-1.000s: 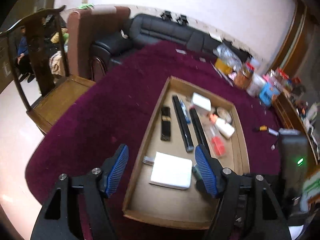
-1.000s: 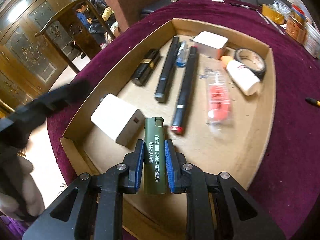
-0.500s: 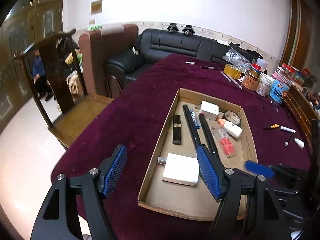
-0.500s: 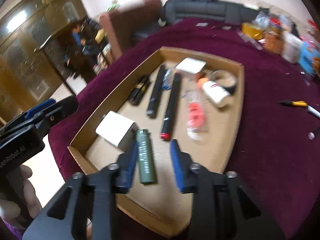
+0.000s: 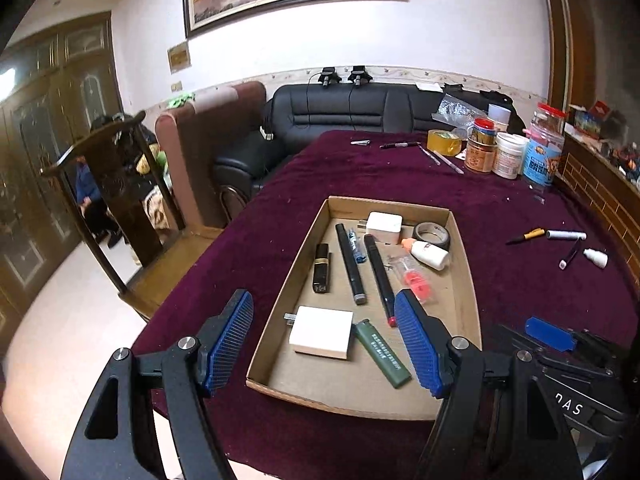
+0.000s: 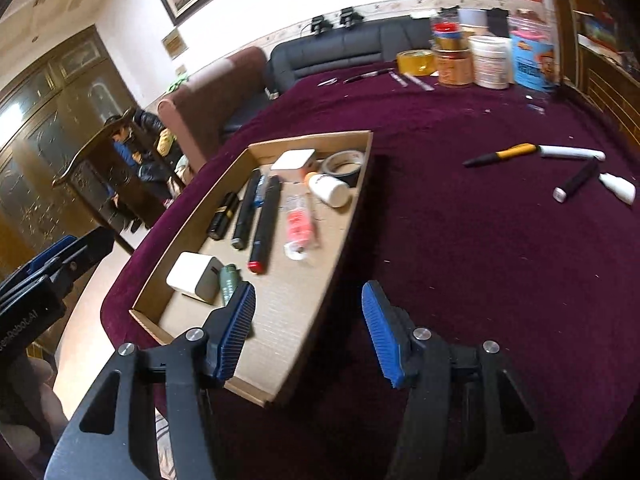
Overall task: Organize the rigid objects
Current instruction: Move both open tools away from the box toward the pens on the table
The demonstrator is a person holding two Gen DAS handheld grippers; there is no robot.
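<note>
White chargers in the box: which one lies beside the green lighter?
The near charger, its side against the green lighter; the other charger sits at the box's far end.

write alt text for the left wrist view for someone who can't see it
An open left gripper hovers over the near end of a cardboard tray on a maroon tablecloth. In the tray lie a green lighter, a white charger, black pens and a glue bottle.

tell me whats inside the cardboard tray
Cardboard tray holds a green lighter, two white chargers, black pens, lipstick, glue bottle, tape roll. Anything beneath them is hidden.
</note>
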